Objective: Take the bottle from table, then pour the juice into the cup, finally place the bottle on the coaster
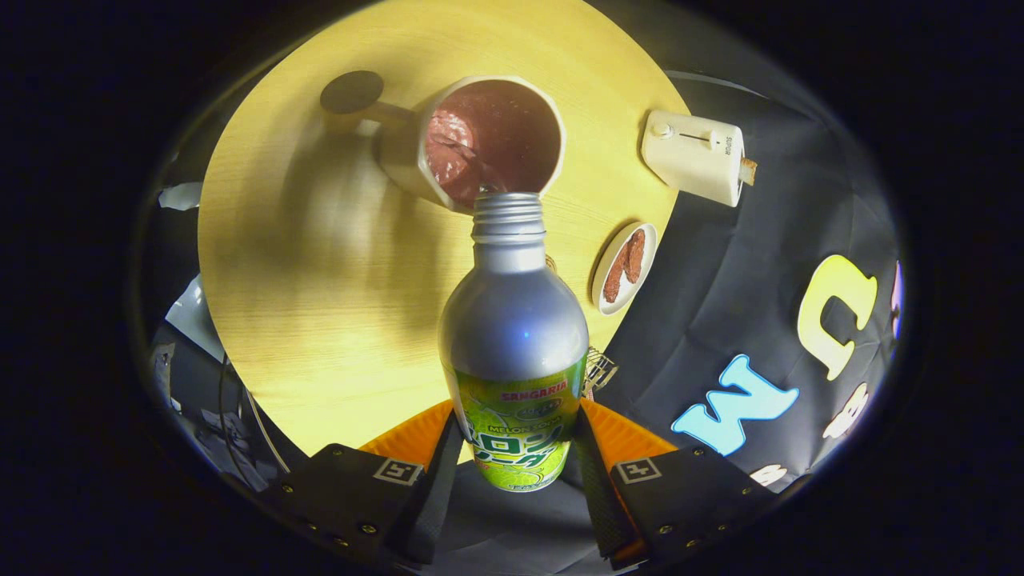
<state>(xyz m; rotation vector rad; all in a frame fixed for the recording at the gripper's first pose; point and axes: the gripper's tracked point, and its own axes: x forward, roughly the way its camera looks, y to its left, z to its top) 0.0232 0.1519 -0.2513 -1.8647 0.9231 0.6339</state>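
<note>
My gripper (516,448) is shut on a silver bottle (514,320) with a green label, both fingers pressing on its lower body. The bottle is tipped forward, its open threaded neck right at the near rim of a cream mug (488,140) standing on the round yellow table (320,280). Dark reddish liquid with some foam lies inside the mug. A dark round coaster (352,91) lies on the table just beyond the mug, on its left side.
A small white plate with brown food (625,266) sits near the table's right rim, right of the bottle. A cream box-shaped device (694,155) rests at the table's far right rim. A wire object (598,370) peeks out behind the bottle.
</note>
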